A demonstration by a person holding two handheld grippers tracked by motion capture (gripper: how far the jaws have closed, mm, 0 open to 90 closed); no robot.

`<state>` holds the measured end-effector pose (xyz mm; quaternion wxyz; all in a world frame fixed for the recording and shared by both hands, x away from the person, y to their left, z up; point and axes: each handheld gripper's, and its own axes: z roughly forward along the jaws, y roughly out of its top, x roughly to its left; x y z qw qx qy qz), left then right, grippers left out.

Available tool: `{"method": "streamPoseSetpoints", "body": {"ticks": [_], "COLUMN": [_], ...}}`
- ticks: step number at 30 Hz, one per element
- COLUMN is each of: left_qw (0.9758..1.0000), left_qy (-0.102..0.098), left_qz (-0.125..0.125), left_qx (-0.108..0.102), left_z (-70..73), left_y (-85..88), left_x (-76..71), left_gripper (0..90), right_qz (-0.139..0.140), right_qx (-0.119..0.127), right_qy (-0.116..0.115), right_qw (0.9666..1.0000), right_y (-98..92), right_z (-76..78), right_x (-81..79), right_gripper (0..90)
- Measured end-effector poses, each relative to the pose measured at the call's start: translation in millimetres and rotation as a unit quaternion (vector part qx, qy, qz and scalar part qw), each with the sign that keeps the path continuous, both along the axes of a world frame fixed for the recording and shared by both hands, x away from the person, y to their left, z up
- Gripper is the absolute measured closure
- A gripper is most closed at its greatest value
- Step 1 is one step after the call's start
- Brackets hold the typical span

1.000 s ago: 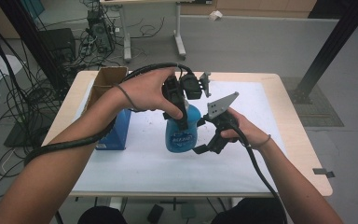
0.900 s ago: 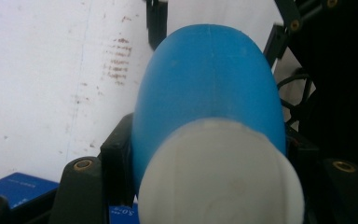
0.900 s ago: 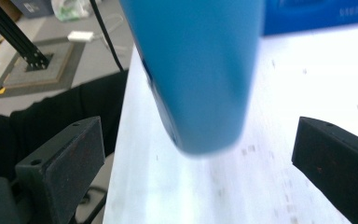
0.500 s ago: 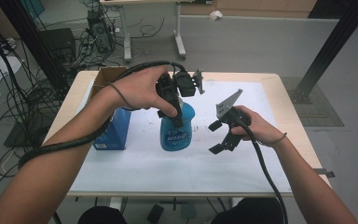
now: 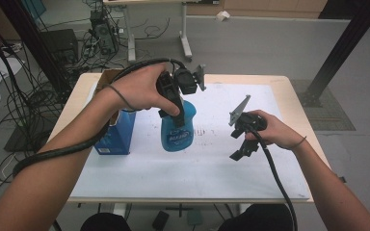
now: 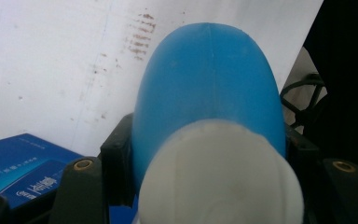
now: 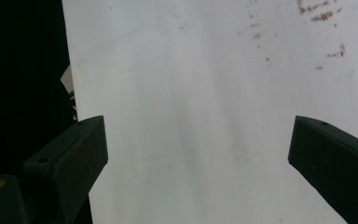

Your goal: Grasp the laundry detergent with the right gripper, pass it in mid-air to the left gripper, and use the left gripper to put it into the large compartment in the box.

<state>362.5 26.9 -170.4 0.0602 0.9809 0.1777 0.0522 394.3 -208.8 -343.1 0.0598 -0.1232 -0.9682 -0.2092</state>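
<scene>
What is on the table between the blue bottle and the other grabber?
Nothing. In the high view, only bare white paper lies between the blue bottle and the right gripper.

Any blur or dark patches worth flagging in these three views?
High view: soft but even, no glare. Left gripper view: the blue bottle and its white cap sit close and blurred. Right gripper view: jaws sharp over the white sheet, left edge nearly black.

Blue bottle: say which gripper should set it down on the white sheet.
Left. The left gripper already clamps the blue bottle near its white cap. The right gripper hangs open and apart over the white sheet.
</scene>
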Motion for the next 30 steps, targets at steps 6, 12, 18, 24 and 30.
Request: {"method": "streamPoseSetpoints", "body": {"ticks": [6,12,18,24,30], "left_qw": [0.9997,0.9982,0.9935,0.9872,0.9822], "left_qy": [-0.007,-0.013,-0.011,-0.017,-0.023], "left_qz": [0.022,0.059,0.113,0.158,0.186], "left_qx": [0.001,0.002,-0.009,-0.014,-0.017], "left_z": [5.1,13.6,24.6,38.3,54.6], "left_y": [3.2,6.9,12.0,16.6,21.6], "left_x": [1.2,3.3,7.2,11.2,14.3], "left_gripper": [37.8,37.8,37.8,37.8,37.8], "right_qz": [0.000,0.005,0.005,0.006,0.012], "right_qx": [-0.039,-0.080,-0.100,-0.115,-0.113], "right_qy": [-0.002,-0.010,-0.013,-0.013,-0.019], "right_qw": [0.9992,0.9967,0.9949,0.9933,0.9933], "right_y": [0.8,5.7,8.6,10.4,12.9], "right_z": [-1.6,-1.3,-2.7,-3.4,-3.7], "right_x": [-0.6,-1.6,-0.1,-0.8,-2.6], "right_gripper": [4.8,4.7,4.6,4.8,4.5]}}
